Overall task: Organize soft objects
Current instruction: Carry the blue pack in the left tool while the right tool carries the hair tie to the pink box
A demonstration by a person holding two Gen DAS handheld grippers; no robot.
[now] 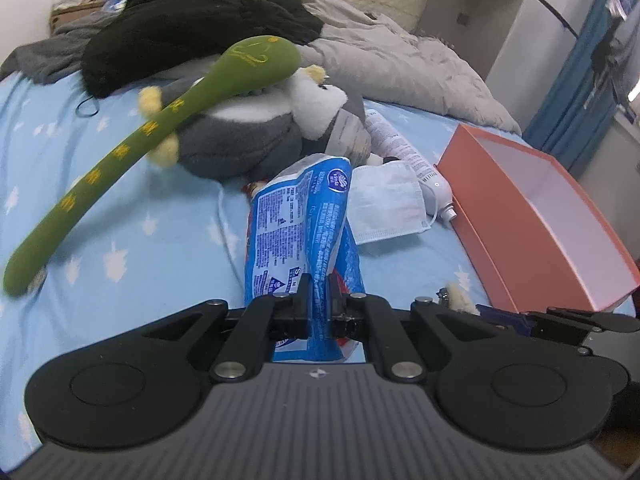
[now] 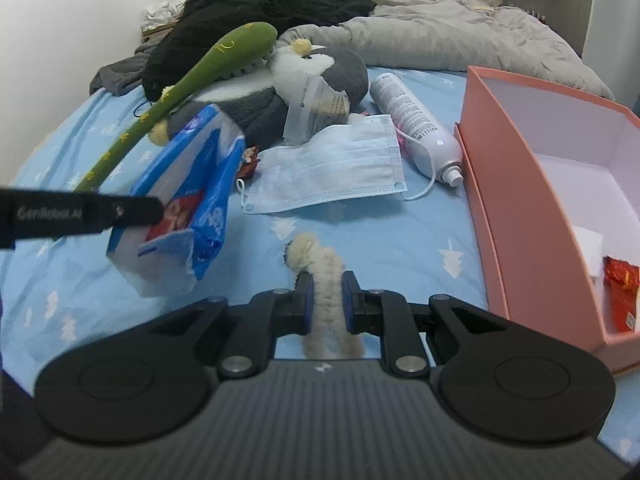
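A blue tissue pack point(image 1: 304, 216) hangs pinched by its film between my left gripper point(image 1: 318, 286)'s jaws, lifted off the star-print bed sheet point(image 1: 132, 240) near its front edge, probably bound for the pink box point(image 2: 520, 184) at the right edge. My right gripper point(image 2: 326, 286) clamps a fluffy cream hair tie point(image 2: 320, 268), which runs lengthwise through its jaws, also raised.

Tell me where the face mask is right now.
The face mask lies flat on the blue bedsheet, mid-frame in the right wrist view, between the blue plastic packet and the white spray bottle, just in front of the grey plush toy.
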